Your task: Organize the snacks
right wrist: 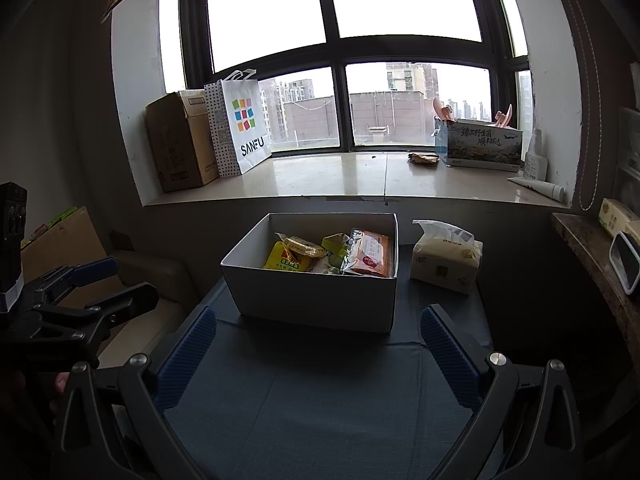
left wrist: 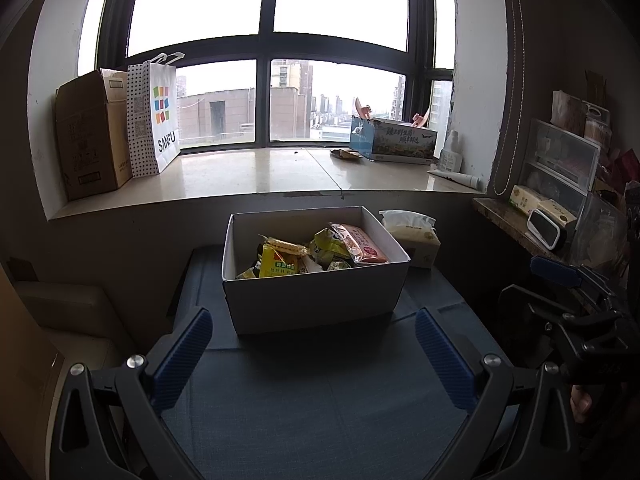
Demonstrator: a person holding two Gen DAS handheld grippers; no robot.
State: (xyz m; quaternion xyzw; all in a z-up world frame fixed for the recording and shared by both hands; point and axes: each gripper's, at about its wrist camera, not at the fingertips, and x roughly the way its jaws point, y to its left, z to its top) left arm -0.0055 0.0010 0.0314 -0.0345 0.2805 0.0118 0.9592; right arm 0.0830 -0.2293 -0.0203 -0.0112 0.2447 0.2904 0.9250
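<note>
White card makes up the single open box (left wrist: 316, 300) that sits in the middle of both frames, on the dark blue cloth of the bench (left wrist: 320, 400), and the snacks (left wrist: 308, 252) already lie inside it in a loose heap. Straight ahead of the left gripper (left wrist: 314, 356) the box stands squarely between the two blue pads, beyond their tips and not touching them; its long side runs across the frame. From the right gripper (right wrist: 318, 354) the same box lies ahead and a little left of centre, turned so one corner faces the camera. Both sets of jaws stand wide apart with nothing in them, and neither hand looks clearly nearer, though the left one is better lined up. Counted: one box; at least five packets can be made out, namely one pink-orange pack (right wrist: 370, 254) leaning on the right wall, two yellow (right wrist: 286, 258) and two or so green (right wrist: 336, 246), the pile hiding any more. One tissue pack (right wrist: 446, 262) stands just beside the box at mid right. No loose snack shows on the cloth, so the sorting looks nearly done.
</note>
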